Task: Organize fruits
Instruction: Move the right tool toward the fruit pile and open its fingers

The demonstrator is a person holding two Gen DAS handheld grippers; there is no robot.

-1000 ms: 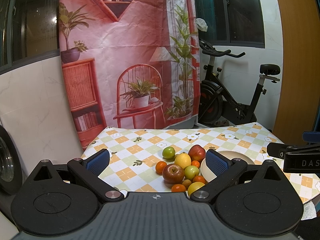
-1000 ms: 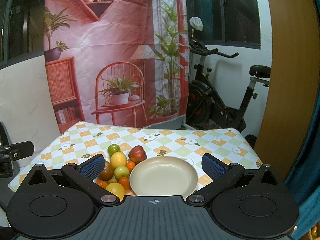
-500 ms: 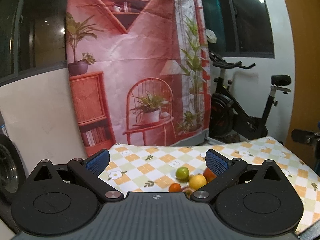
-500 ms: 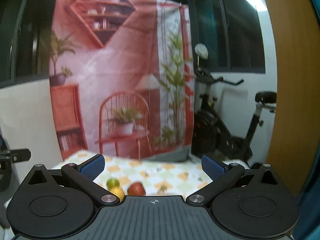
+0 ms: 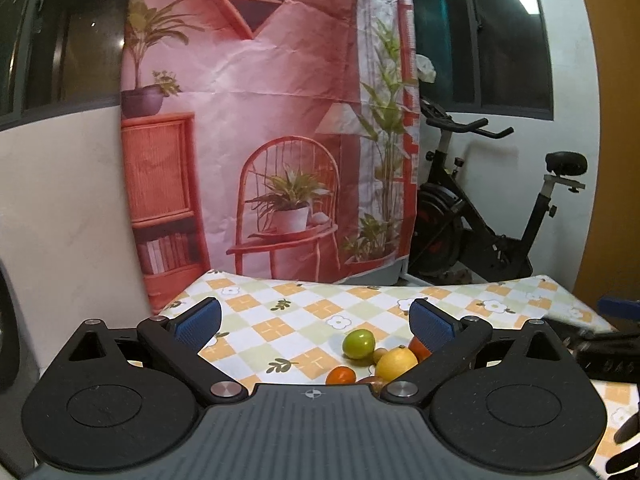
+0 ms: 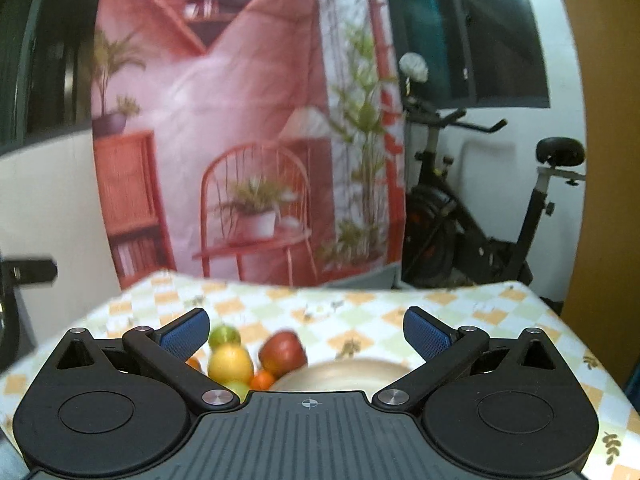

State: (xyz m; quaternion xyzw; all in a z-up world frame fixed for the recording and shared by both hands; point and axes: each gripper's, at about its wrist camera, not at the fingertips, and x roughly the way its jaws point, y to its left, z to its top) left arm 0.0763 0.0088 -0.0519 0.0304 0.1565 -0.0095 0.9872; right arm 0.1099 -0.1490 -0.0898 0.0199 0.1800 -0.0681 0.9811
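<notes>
A pile of fruit lies on the checked tablecloth [image 5: 304, 312]. The left wrist view shows a green fruit [image 5: 359, 343], a lemon [image 5: 396, 362], a small orange [image 5: 340, 375] and part of a red apple [image 5: 418, 348] behind the right pad. My left gripper [image 5: 316, 320] is open above the cloth, short of the pile. In the blurred right wrist view I see the green fruit [image 6: 224, 335], lemon [image 6: 231, 362], red apple [image 6: 283, 353], a small orange [image 6: 262, 381] and a cream plate [image 6: 352, 374]. My right gripper [image 6: 306, 330] is open and holds nothing.
A pink printed backdrop [image 5: 264, 120] hangs behind the table. An exercise bike [image 5: 480, 220] stands at the back right. The other gripper [image 5: 604, 344] shows at the right edge of the left wrist view. A wooden panel [image 6: 600, 160] stands at the right.
Both cameras tilted up from the table, then came partly back down. The fruit pile now shows only at the lower edge of each view. Both grippers stayed open.
</notes>
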